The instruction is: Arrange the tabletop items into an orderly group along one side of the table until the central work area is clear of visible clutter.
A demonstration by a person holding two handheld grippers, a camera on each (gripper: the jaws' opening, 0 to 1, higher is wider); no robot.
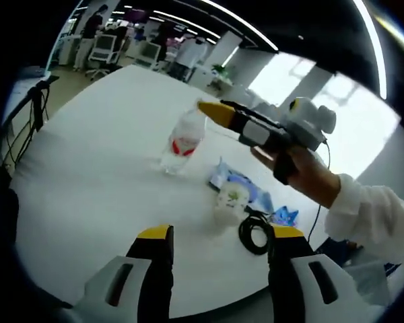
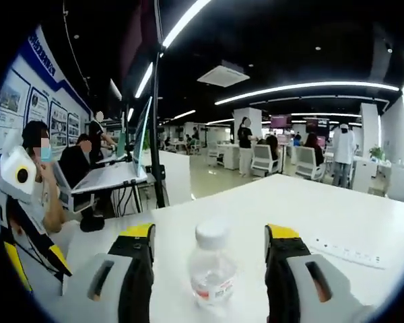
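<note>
My right hand-held gripper (image 2: 209, 252) spread around the upright water bottle (image 2: 211, 272) on the white bench (image 2: 337, 208), my left hand-held gripper (image 1: 219, 252) spread, holding nothing

Left gripper (image 1: 219, 259): black jaws, yellow tips, pale grey slotted bases. Right gripper (image 2: 209, 259): same build. Hand (image 1: 303, 168) on its black grip; white long sleeve (image 1: 374, 215), loosely creased.

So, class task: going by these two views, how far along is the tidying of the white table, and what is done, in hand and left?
Done: nothing looks grouped yet. The water bottle, a small cup, blue packets and a black cable coil sit scattered on the table.
In hand: the right hand-held gripper is open with the bottle between its jaws, not yet gripped.
Left: move every item to one side; the left hand-held gripper is open, holding nothing.
</note>
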